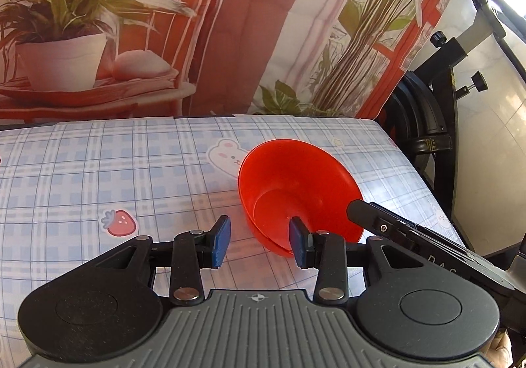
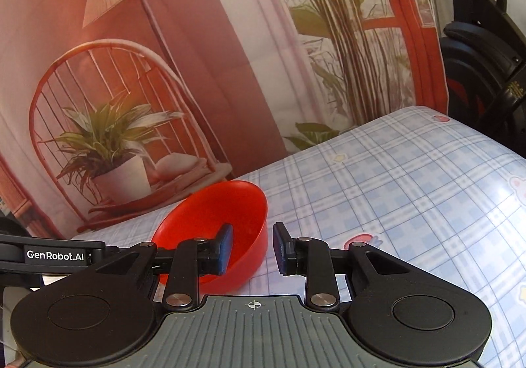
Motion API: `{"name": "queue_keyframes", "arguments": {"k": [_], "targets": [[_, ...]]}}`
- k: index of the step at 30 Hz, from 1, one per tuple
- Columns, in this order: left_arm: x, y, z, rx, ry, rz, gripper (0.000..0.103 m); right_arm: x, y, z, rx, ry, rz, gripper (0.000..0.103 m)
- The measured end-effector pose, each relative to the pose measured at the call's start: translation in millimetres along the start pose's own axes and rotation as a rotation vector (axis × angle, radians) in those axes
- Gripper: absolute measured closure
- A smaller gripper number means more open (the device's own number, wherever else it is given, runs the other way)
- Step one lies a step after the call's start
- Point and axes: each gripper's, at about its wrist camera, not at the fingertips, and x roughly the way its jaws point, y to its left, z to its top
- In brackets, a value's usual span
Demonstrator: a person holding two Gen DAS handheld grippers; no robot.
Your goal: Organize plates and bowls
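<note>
A red plastic bowl (image 1: 296,190) sits tilted on the blue plaid tablecloth (image 1: 98,177). My left gripper (image 1: 259,241) is open, its right pad (image 1: 297,244) inside the bowl's near rim and its left pad outside. In the right wrist view the same bowl (image 2: 213,220) straddles my right gripper's (image 2: 251,248) left pad (image 2: 223,248), which is inside the bowl; the right pad is outside. That gripper is open too. The right gripper's body (image 1: 411,236) shows in the left wrist view at the bowl's right side.
A printed backdrop (image 1: 197,22) of plants and a chair hangs behind the table. A black exercise bike (image 1: 443,88) stands off the table's right edge. The table's right edge (image 1: 420,177) is near the bowl.
</note>
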Motion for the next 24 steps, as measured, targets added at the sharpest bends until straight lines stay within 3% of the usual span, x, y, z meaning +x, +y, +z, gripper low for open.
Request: {"name": "queue_keyframes", "arguments": {"k": [8,12,24], "targets": [[13,5,0,-0.007,0.004,-0.021,0.064,7,4,-2,-0.01,0.013,0.004,0.079],[12,3,0,0.018,-0.011,-0.03,0.079,11,5,-4,-0.014,0.013,-0.003,0.084],[-18,-7,-9,0.096,-0.03,-0.015,0.082,-22,19,-3,-0.008,-0.008,-0.007,0.089]]}}
